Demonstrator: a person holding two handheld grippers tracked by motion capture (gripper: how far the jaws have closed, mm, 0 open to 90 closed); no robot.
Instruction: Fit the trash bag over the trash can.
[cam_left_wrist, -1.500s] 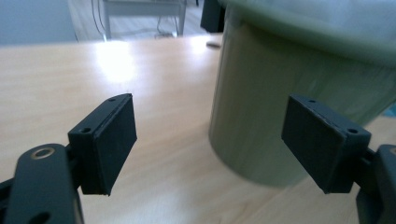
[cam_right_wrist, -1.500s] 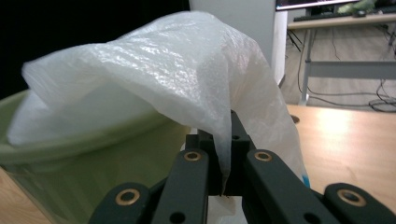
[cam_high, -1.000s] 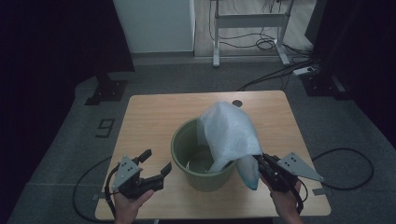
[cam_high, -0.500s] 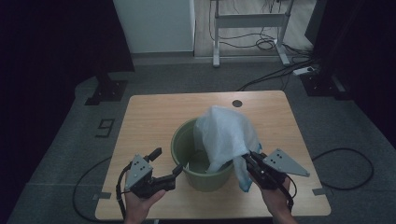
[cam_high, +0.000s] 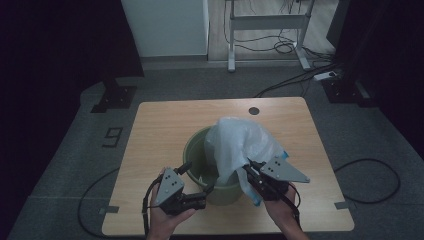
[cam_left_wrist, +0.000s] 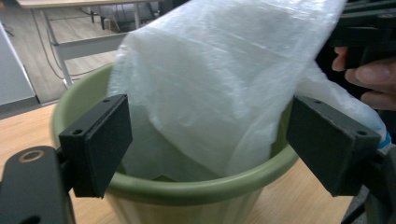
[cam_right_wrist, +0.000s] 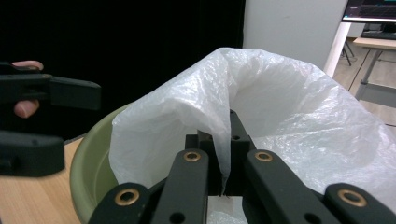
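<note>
A green plastic bin (cam_high: 196, 150) stands on the wooden table (cam_high: 160, 125), near its front edge. A thin white plastic bag (cam_high: 240, 140) is draped over the bin's right side and hangs partly inside. My right gripper (cam_high: 251, 169) is shut on a fold of the bag's edge (cam_right_wrist: 223, 154) at the bin's right front. My left gripper (cam_high: 200, 178) is open at the bin's left front. In the left gripper view its wide pads (cam_left_wrist: 98, 144) flank the near rim of the bin (cam_left_wrist: 187, 189), with the bag (cam_left_wrist: 219, 84) just beyond. The left gripper (cam_right_wrist: 46, 123) sits at the left of the right gripper view.
A round cable hole (cam_high: 254, 110) lies at the table's back edge. Behind the table are a desk frame (cam_high: 265, 30), a white cabinet (cam_high: 165, 27), a black floor stand (cam_high: 114, 95) and a power strip (cam_high: 327, 76) with cables. Cables trail on the floor on both sides.
Both hands have moved inward. The left gripper slid right up to the bin's rim, and the right gripper carried the bag's edge left and slightly up, bunching the bag over the bin.
</note>
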